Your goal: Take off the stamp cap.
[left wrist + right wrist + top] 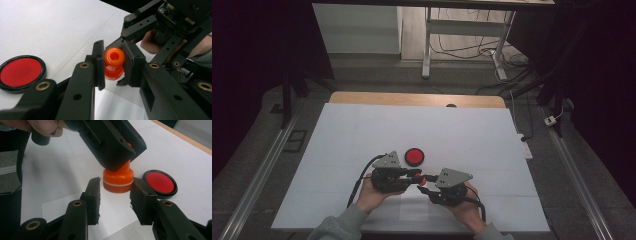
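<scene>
orange piece (pixel 114 63), spool-shaped, held above the white table (pixel 362 135) near its front edge. left claw (pixel 114 65) clenched on its narrow upper part, jaws pressing both sides. right claw (pixel 115 192) released, its jaws flanking the wide base just beside it, not touching. red disc (pixel 414 156) with black rim lies flat on the table just behind both claws.

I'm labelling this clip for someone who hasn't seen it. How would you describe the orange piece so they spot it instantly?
On the white table, look near the front edge, where the two hand-held grippers meet. The orange piece is between them, clamped by the left hand-held gripper. Unlike the flat red disc lying behind, it is small, spool-shaped and held up.
</scene>
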{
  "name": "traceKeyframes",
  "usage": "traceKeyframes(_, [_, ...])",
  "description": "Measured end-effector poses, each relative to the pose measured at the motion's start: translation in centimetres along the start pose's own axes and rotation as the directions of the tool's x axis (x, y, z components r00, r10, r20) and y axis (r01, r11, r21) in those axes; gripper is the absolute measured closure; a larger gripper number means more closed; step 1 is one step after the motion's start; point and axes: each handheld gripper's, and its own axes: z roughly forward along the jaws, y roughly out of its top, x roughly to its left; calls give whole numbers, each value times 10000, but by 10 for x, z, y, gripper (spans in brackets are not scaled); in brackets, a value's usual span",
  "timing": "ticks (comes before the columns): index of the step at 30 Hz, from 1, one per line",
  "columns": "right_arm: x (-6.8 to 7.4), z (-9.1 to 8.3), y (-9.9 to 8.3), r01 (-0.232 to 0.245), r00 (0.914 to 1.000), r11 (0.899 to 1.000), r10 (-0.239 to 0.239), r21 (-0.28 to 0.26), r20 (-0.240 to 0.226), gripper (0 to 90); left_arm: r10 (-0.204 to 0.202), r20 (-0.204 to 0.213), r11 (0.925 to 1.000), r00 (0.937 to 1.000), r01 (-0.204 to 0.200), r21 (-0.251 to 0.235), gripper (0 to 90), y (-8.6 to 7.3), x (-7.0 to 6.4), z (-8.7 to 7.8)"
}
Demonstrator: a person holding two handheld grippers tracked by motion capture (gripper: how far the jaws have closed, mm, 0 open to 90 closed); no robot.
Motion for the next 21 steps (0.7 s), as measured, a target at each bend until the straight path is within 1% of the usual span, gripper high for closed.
traceKeyframes(9, [0,0,0,76,9999,10000,-76,-34,80,623,8,5,10000,10000,-8,19,724,0,0,1])
traceKeyframes(21, [1,0,-1,197,9997,9998,-198,88,153,636,45,-11,9999,10000,-45,124,724,0,0,1])
